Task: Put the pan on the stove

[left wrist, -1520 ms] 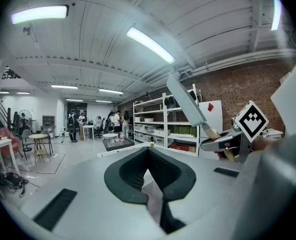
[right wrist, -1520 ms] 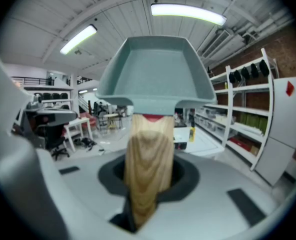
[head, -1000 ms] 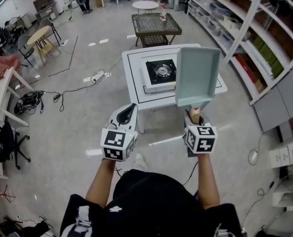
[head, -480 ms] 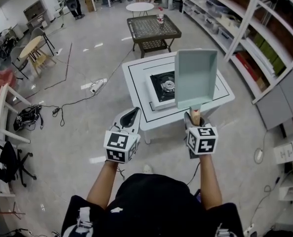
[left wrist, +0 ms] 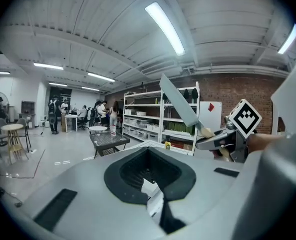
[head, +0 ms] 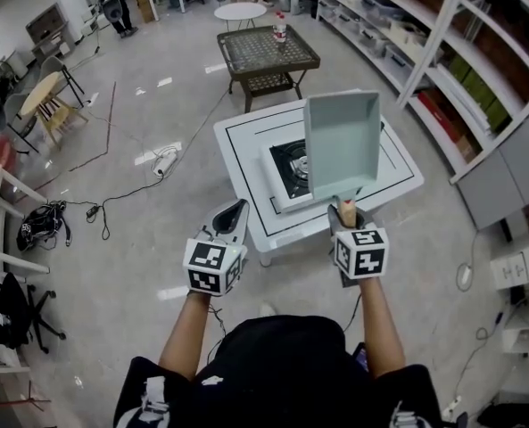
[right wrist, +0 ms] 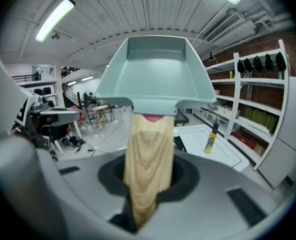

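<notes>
A pale green square pan [head: 340, 145] with a wooden handle [head: 346, 210] is held up in the air, tilted, in front of me. My right gripper [head: 347, 217] is shut on the handle [right wrist: 148, 159], and the pan [right wrist: 157, 69] fills the top of the right gripper view. Beneath and beyond the pan, a small gas stove [head: 289, 166] sits on a white table [head: 246, 208]; the pan hides part of it. My left gripper [head: 232, 212] hovers left of the pan, shut with nothing in it. The left gripper view shows the pan [left wrist: 180, 101] and the right gripper [left wrist: 222, 139] off to the right.
A small yellow bottle [right wrist: 211, 134] stands on the white table. A dark lattice table [head: 266, 47] with a bottle stands behind it. Long shelves [head: 442, 52] line the right side. Cables [head: 121, 194] trail over the floor at left, near a round wooden table [head: 45, 92].
The white table and stove have drawn nearer and now lie right under the raised pan. Both grippers keep their hold and spacing.
</notes>
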### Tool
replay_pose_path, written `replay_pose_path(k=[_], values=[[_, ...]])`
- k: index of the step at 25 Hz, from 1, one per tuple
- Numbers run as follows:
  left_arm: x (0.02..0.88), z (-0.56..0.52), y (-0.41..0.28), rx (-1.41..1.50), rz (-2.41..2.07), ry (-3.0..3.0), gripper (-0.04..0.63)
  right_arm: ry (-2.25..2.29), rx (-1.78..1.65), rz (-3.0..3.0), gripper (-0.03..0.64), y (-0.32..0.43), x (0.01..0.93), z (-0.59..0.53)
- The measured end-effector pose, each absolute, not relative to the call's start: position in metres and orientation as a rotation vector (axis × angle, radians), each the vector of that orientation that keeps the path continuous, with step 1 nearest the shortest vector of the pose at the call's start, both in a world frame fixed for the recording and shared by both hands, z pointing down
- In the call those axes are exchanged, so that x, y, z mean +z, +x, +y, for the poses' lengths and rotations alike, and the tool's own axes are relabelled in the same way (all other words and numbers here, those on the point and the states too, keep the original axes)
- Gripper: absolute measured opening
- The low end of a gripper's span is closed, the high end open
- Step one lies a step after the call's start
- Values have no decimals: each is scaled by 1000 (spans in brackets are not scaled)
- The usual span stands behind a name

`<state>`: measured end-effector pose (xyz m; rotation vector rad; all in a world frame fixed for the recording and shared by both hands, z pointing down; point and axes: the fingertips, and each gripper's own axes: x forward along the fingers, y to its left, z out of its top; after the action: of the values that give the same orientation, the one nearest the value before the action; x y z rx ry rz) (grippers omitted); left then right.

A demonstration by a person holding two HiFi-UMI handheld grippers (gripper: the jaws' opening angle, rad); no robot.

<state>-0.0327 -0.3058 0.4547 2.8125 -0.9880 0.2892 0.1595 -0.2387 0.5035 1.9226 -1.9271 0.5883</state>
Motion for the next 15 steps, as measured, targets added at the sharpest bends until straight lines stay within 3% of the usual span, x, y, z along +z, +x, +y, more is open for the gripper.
replay_pose_path(k=[15], values=[[472,-353,0,350,-1127,2759,25,1773,693,-1878,92,195,544,-297]])
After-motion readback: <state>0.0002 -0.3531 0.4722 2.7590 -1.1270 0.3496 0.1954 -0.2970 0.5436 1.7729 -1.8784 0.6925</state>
